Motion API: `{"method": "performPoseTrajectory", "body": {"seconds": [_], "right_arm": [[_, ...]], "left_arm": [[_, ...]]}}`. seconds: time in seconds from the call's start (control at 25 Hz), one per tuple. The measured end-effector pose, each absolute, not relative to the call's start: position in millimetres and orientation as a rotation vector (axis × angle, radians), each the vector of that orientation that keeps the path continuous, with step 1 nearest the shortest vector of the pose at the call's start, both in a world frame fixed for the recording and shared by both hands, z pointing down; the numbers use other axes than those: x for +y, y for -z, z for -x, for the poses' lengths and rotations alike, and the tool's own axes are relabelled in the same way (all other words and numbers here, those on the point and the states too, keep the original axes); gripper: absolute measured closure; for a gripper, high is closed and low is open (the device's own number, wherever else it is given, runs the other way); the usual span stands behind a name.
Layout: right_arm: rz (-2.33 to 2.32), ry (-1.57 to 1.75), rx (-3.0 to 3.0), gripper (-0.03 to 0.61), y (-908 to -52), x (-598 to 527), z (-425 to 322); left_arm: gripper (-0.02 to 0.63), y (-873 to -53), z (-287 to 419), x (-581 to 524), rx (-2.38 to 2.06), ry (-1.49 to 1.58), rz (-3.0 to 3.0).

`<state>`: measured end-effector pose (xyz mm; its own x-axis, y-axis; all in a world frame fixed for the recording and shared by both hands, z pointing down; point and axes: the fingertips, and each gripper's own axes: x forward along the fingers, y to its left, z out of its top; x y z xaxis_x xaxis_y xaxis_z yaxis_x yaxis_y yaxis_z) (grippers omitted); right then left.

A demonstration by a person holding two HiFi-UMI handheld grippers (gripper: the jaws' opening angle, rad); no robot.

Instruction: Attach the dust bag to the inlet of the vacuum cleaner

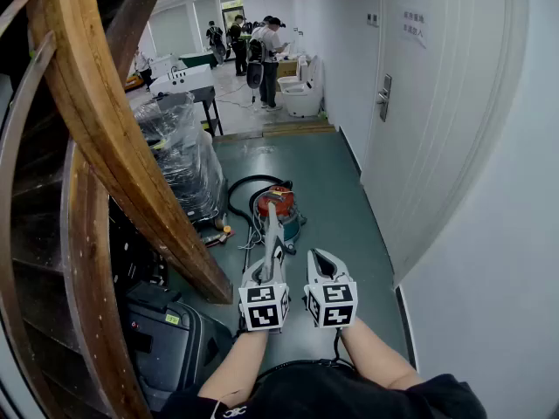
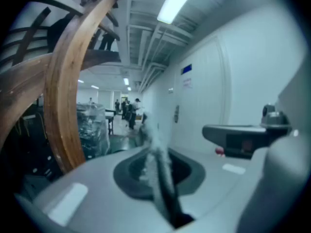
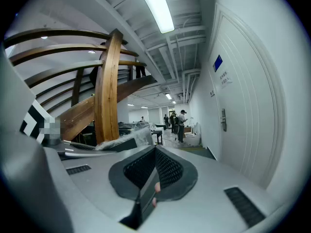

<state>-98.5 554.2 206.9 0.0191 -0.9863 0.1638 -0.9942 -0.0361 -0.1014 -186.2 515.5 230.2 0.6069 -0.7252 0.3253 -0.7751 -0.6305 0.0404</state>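
Observation:
The vacuum cleaner (image 1: 278, 203), red-orange on a teal base, stands on the green floor ahead with its black hose (image 1: 240, 190) curled beside it. My left gripper (image 1: 272, 258) is shut on the dust bag (image 1: 272, 230), a thin grey-white sheet that stands up edge-on and reaches toward the vacuum. In the left gripper view the fuzzy bag (image 2: 150, 132) rises from between the jaws of the left gripper (image 2: 160, 166). The right gripper (image 1: 322, 257) is held beside it, shut and empty; its jaws meet in the right gripper view (image 3: 154, 165). The vacuum's inlet is not visible.
Curved wooden stair beams (image 1: 105, 147) fill the left. A plastic-wrapped stack (image 1: 183, 155) and a black case (image 1: 166, 339) sit under them. A white door and wall (image 1: 437, 120) bound the right. Several people (image 1: 262, 51) stand far down the corridor.

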Motion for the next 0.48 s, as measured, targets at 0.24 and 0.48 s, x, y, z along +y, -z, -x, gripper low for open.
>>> {"method": "performPoseTrajectory", "body": {"seconds": [0.24,0.48], "right_arm": [[-2.192,-0.323,-2.164,0.580,-213.4,558.2,96.7],[-2.181,-0.339,-2.176,0.580,-219.4,563.4,91.1]], "left_arm": [[0.586,-231.0,180.4,520.5,-1.234,-0.416,-2.646],[0.586,-235.4,179.7,522.3,-1.262,-0.398,-2.614]]}}
